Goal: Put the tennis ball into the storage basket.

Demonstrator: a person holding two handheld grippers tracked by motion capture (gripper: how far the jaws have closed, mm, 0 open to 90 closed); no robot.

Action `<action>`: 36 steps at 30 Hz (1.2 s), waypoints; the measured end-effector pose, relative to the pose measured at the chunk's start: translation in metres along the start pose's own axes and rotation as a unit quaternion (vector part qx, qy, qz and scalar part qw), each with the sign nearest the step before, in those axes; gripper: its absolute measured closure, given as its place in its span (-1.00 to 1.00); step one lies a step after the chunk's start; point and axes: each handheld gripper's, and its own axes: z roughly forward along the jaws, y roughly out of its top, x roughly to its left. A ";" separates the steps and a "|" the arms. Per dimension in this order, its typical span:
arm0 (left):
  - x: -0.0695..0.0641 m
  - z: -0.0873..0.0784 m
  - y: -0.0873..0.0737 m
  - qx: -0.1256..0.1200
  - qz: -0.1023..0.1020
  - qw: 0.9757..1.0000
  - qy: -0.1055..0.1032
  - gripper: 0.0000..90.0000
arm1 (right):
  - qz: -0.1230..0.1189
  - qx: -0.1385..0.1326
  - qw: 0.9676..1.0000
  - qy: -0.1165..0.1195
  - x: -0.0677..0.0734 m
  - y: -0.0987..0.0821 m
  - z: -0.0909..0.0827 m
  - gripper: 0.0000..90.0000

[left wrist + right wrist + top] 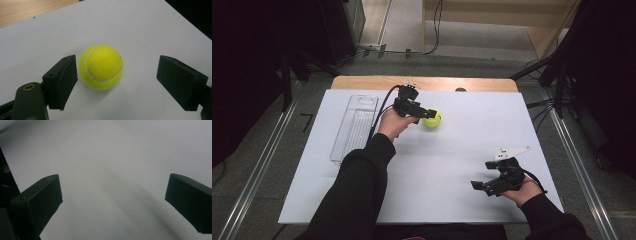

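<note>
Right of the tray, mid-worktop, sits the ball, between the left tool's spread jaws, nearer one pad. Prob. a grasp: centre it, close gently. Right tool gapes, holds nothing, well off.

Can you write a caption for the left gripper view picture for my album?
The open left tool reaches around a yellow tennis ball on the white table.

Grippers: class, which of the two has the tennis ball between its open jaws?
The left gripper: its jaws flank the tennis ball. The right gripper holds nothing.
</note>
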 end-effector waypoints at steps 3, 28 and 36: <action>0.003 0.004 0.005 -0.001 -0.005 1.000 0.005 -0.61 | 0.000 -0.001 1.000 0.000 -0.001 0.000 -0.001 -1.00; 0.001 0.031 0.026 0.011 0.009 0.999 0.029 -0.61 | 0.000 -0.001 1.000 0.000 -0.001 -0.001 -0.001 -1.00; 0.002 0.038 0.030 0.014 0.010 0.999 0.028 -1.00 | -0.001 -0.002 1.000 0.000 -0.001 -0.001 -0.002 -1.00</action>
